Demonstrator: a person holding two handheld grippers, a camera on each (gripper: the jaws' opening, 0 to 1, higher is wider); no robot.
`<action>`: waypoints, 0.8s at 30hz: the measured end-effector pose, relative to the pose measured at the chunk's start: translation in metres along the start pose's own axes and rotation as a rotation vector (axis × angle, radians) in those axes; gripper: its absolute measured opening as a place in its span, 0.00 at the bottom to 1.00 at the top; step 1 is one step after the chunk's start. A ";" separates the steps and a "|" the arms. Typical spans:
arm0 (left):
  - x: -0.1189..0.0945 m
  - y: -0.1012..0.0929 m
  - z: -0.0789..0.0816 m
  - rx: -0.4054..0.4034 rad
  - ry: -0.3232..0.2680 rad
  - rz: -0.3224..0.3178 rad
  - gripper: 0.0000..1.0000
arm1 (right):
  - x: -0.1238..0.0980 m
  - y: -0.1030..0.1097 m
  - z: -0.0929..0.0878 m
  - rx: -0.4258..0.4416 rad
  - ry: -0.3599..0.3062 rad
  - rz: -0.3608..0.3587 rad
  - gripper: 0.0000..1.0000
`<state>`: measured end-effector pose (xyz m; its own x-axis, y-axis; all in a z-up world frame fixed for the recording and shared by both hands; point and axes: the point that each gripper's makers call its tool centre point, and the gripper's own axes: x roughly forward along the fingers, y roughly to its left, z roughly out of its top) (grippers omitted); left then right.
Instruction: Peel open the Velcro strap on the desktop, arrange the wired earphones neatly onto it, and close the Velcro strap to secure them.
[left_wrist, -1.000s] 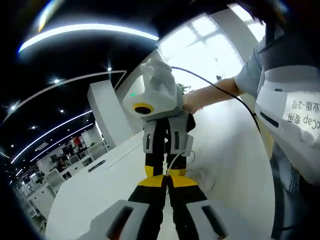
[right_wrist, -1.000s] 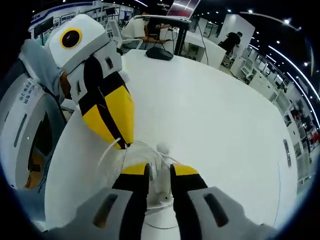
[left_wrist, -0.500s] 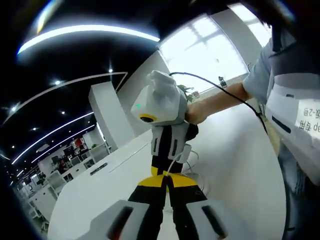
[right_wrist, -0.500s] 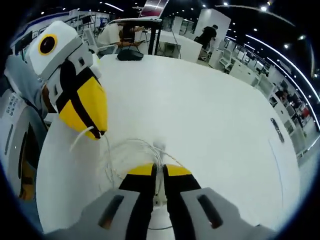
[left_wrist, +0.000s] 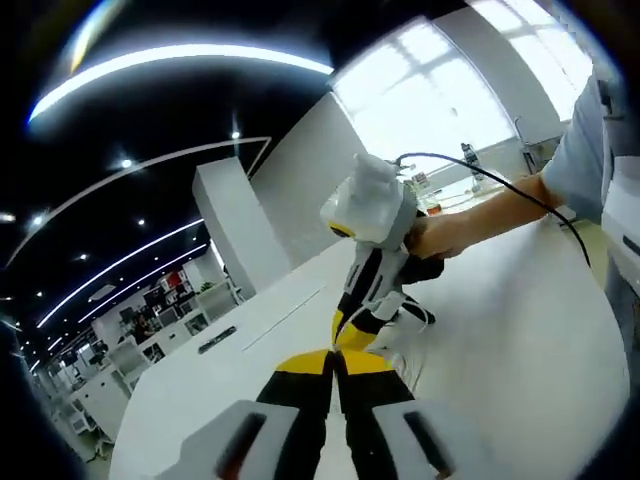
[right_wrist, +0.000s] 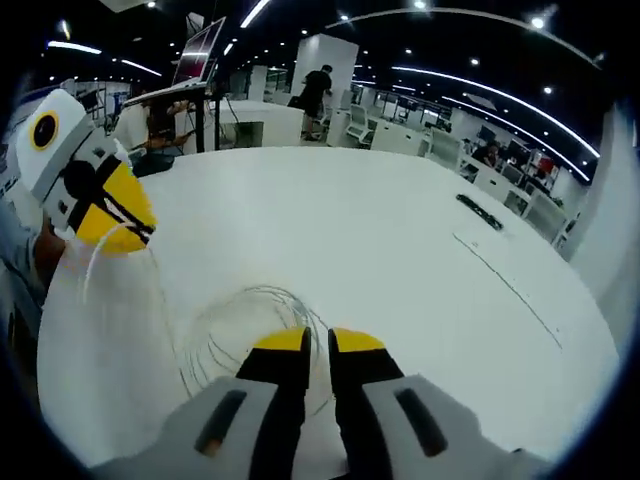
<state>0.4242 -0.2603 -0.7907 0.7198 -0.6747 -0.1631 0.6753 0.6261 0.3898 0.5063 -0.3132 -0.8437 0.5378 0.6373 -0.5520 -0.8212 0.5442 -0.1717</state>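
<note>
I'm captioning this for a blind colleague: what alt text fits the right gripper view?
The right gripper, jaws nearly closed, hovers over loose coils of white earphone cable on a white table. At left, the left gripper pinches one strand of the cable, lifted off the table.
</note>
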 end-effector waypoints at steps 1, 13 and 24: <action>0.002 0.003 0.000 -0.006 0.002 0.014 0.06 | -0.001 0.000 0.002 0.019 -0.014 0.006 0.11; 0.019 0.015 0.002 0.102 0.047 0.016 0.06 | -0.029 -0.009 0.009 0.129 -0.153 0.053 0.11; 0.018 0.008 -0.004 0.072 -0.026 0.021 0.06 | -0.033 -0.012 0.004 0.220 -0.199 0.121 0.10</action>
<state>0.4433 -0.2654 -0.7940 0.7286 -0.6722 -0.1314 0.6462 0.6112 0.4569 0.4993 -0.3387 -0.8198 0.4832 0.7869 -0.3839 -0.8322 0.5490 0.0778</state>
